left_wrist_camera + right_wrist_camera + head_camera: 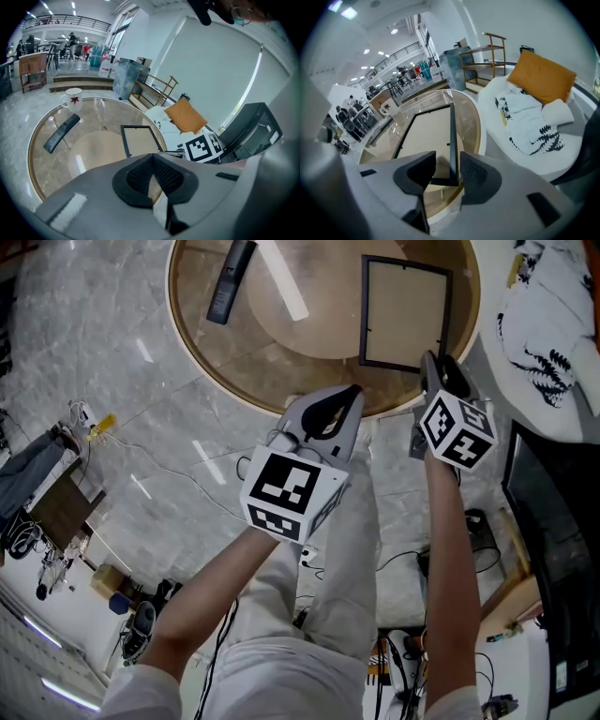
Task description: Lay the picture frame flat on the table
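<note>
Picture frame (405,313) flat — right hand-held gripper (447,161) spread.

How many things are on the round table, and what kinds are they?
frame: 1
remote: 1
mug: 1
Total: 3

Large showroom hall, mezzanine railing (65,19), marble floor (122,362)
</note>
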Motion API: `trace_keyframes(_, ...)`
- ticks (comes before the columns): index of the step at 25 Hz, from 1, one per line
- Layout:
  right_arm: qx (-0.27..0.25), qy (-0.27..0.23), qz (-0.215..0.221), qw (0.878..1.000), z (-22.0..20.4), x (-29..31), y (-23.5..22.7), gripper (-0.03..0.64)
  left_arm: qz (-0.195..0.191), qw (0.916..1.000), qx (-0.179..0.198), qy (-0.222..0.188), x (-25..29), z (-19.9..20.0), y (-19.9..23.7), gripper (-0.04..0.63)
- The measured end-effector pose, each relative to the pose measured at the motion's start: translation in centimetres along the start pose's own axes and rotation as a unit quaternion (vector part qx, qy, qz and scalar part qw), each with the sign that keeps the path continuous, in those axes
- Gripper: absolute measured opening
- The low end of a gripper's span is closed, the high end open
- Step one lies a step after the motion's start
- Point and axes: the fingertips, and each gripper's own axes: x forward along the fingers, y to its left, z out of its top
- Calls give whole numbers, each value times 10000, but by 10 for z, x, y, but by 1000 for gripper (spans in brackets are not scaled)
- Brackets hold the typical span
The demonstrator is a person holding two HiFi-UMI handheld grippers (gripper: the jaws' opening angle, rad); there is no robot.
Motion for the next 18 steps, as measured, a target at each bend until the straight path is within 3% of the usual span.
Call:
trace_keyframes(9,-230,-100,-142,9996,5,-18,2,123,24,9999,42,-123,-14,5,-2,5)
trace_keyframes(18,-452,-281,-209,9984,32,-91,31,70,-45,9996,212,-202,-70,29,-24,5)
